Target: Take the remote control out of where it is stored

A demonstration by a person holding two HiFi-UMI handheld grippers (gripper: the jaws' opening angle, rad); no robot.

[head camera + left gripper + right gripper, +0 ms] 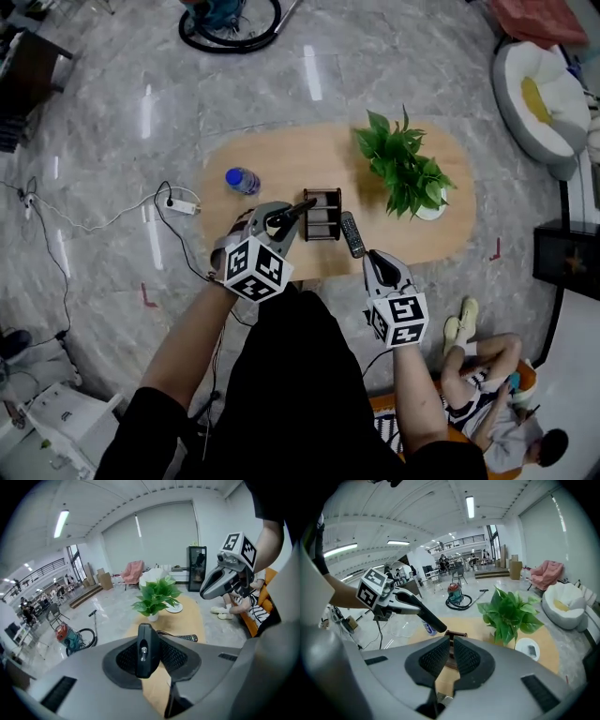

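Observation:
The black remote control (352, 234) lies flat on the wooden table (281, 159), just right of a small brown rack (322, 214); in the left gripper view the remote (183, 637) shows beyond the jaws. My left gripper (279, 221) hovers left of the rack. Its pads (171, 657) sit against a black bar (144, 644) with a screw in its end, which points at the rack; I cannot tell what the bar is. My right gripper (379, 261) hangs near the table's front edge, just short of the remote. Its jaws (451, 653) are shut to a thin slit, holding nothing.
A blue-capped bottle (242, 180) stands left of the rack and a potted plant (405, 169) on a white saucer to its right. A power strip (183, 204) with cables lies on the floor to the left. A person (487, 375) sits on the floor at the lower right.

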